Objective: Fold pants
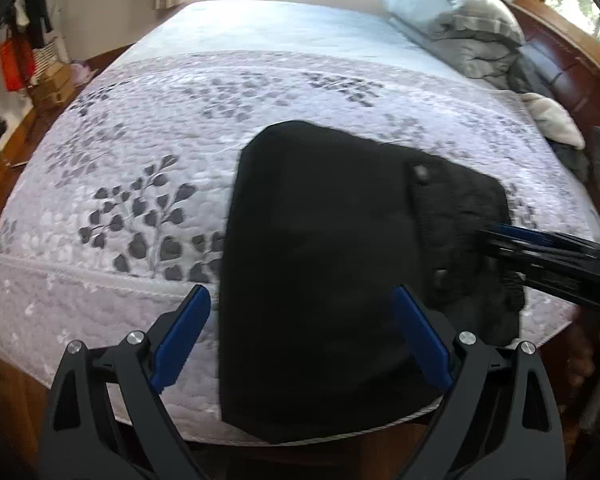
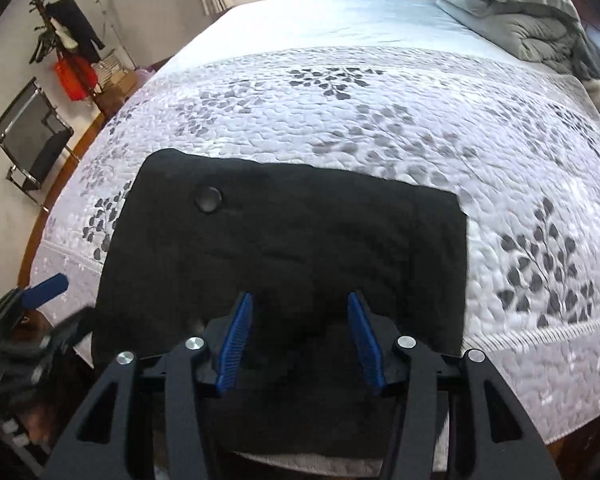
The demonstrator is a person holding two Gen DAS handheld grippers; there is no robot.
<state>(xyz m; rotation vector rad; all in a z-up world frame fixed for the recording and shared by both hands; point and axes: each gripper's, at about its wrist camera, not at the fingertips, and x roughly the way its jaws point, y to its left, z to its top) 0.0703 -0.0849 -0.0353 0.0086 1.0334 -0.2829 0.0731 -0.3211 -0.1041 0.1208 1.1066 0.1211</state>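
The left tool [image 1: 300, 332] is spread wide, blue pads [image 1: 182, 336] well apart, hanging over the near edge of the bed with nothing between them. One pad sits above the quilt, the other above the black cloth. The right tool [image 2: 300, 336] is about half spread and pointing down over the near part of the pants [image 2: 284, 248]. From its own camera there's dark fabric in the gap, but I honestly can't tell if the pads are touching it or just floating over it. They don't look like they're pinching anything.

The pants themselves are black and already bundled into a compact, roughly rectangular stack on the bed [image 2: 380, 100], right at the near edge, a bit hanging toward the rim. There's a round button [image 2: 208, 199] showing on the top layer, so the waistband end is on top, toward the right tool's side.

My guess: the folding is mostly done, and this is either the last fold or a bit of tidying. The next move would need both tools to close on a free edge and carry it over evenly. The thick layers might slip or bunch up.

Containers: none in play. Only cardboard boxes [image 1: 54, 84] on the floor off the bed's far left corner, contents not visible. A grey duvet [image 1: 460, 24] is piled at the far right corner.
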